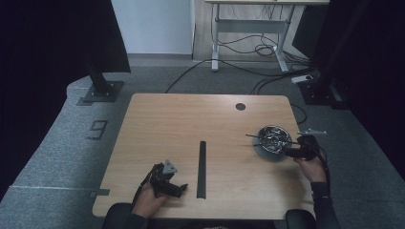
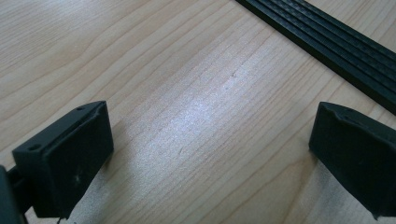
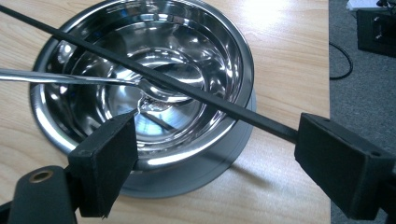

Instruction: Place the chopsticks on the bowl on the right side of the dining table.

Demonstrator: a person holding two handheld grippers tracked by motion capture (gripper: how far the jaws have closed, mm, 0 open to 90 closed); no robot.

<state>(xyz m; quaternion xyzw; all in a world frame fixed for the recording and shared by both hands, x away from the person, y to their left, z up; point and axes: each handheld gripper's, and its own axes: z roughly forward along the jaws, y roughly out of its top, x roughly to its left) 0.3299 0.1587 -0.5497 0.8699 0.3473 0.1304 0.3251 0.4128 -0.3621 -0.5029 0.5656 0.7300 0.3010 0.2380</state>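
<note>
The thin black rod (image 3: 140, 70) leaves the right gripper view at its upper left and its near end is hidden behind the jaw at lower right. The spoon (image 3: 93, 80) handle is cut off at the left edge. In the high view, the bowl (image 1: 273, 136) contents are too small to resolve. The black strip (image 2: 327, 42) runs off the left gripper view's right edge.

The round stainless-steel bowl (image 1: 273, 139) sat on the wooden tabletop (image 1: 191, 124) near its right edge. A metal spoon (image 3: 154, 86) lay in the bowl, handle over the left rim. A thin black rod (image 3: 140, 70) lay across the bowl's rim. A long black slotted strip (image 1: 202, 169) lay at the tabletop's centre, toward the front edge, left of the bowl. A small round dark hole (image 1: 240, 106) was behind the bowl.
</note>
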